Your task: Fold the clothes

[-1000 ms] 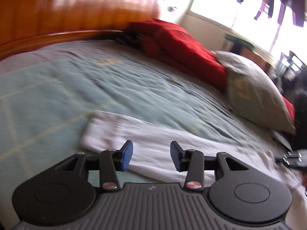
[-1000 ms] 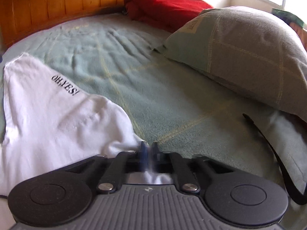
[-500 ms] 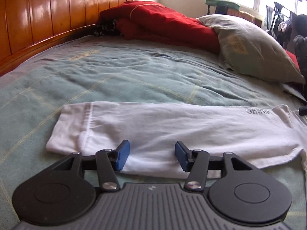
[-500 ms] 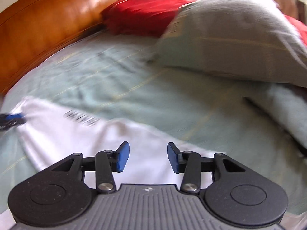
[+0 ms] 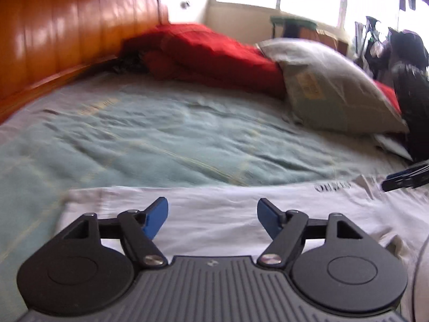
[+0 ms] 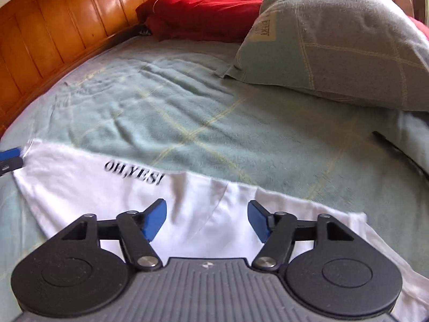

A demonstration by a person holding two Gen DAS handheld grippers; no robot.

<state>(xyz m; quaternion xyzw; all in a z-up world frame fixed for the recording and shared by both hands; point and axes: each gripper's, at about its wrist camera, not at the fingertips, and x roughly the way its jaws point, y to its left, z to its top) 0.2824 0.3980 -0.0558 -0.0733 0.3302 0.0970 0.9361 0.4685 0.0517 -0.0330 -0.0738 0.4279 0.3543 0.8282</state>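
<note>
A white T-shirt (image 5: 214, 209) with black lettering lies folded into a long strip on the green bedspread (image 5: 161, 139). It also shows in the right wrist view (image 6: 88, 187). My left gripper (image 5: 211, 218) is open and empty, just above the strip's near edge. My right gripper (image 6: 206, 220) is open and empty above the shirt near the lettering. The right gripper's tip shows at the right edge of the left wrist view (image 5: 407, 177). The left gripper's tip shows at the left edge of the right wrist view (image 6: 10, 158).
A grey-green pillow (image 6: 343, 43) and a red blanket (image 6: 203, 5) lie at the far end of the bed. A wooden headboard (image 5: 67, 35) runs along the left. A dark strap (image 6: 399, 153) lies near the pillow.
The right gripper let go of the shirt's edge and opened; both sets of jaws have since widened. Both grippers now hover nearer over the folded strip.
</note>
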